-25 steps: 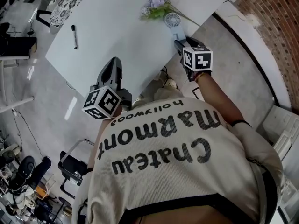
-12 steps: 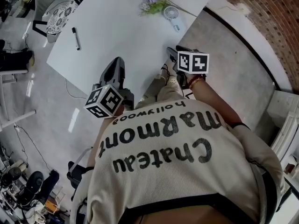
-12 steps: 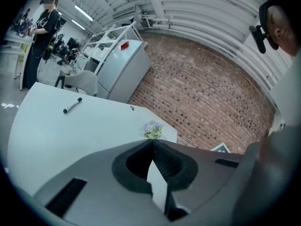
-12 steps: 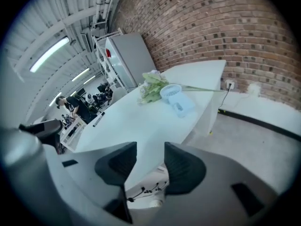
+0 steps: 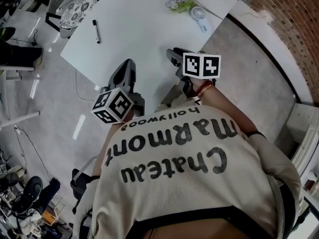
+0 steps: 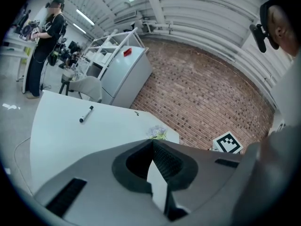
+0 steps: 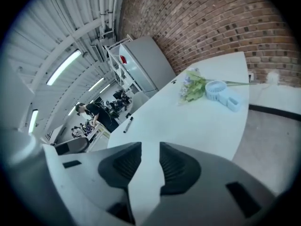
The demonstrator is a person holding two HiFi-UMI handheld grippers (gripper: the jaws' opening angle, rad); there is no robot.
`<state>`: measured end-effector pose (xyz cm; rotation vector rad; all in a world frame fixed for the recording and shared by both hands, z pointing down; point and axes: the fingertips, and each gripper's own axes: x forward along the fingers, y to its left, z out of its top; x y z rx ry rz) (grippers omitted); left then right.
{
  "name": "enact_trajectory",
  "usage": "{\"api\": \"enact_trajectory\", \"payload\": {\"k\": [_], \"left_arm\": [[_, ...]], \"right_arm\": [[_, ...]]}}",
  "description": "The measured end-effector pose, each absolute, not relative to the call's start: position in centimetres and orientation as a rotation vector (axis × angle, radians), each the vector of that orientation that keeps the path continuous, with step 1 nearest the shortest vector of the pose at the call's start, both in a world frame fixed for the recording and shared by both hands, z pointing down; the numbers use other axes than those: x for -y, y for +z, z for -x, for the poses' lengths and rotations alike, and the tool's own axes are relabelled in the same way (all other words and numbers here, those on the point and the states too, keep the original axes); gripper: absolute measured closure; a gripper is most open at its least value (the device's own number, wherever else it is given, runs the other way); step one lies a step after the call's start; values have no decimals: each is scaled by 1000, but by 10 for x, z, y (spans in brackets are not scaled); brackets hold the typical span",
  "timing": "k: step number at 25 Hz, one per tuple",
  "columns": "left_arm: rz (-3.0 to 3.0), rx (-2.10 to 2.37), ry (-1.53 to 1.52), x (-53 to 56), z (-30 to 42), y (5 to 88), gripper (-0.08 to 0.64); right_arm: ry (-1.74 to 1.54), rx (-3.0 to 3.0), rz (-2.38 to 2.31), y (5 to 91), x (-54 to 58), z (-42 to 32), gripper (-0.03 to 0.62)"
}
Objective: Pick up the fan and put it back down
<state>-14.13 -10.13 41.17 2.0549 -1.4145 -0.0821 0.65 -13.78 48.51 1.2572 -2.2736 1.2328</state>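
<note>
The small pale-blue plastic hand fan lies on the white bench, well ahead of the right claw; its jaws, just closing, stand slightly apart, empty; we judge the fan already set down; the left claw is closed, idle.

Left tool, jaws together, white table and marker beyond.

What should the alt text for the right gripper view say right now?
The small pale blue plastic fan lies on the white table beside a bunch of pale purple flowers. In the foreground the right hand-held gripper has just been closing its jaws, which stand slightly apart with nothing between them.
</note>
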Motion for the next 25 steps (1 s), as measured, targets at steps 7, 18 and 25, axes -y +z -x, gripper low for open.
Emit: {"api": "enact_trajectory", "payload": {"k": [7,18,25], "left_arm": [[-2069,1416,-100,94,169,407,560],[-2102,1390,-118,85,193,406,560],[-2113,1372,-139,77,212,399,560]], "right_arm": [[1203,2451,-1319,447,146,32,561],[1085,2707,-1345,414,130,59,589],[955,2702,-1350,406,118,78,589]]}}
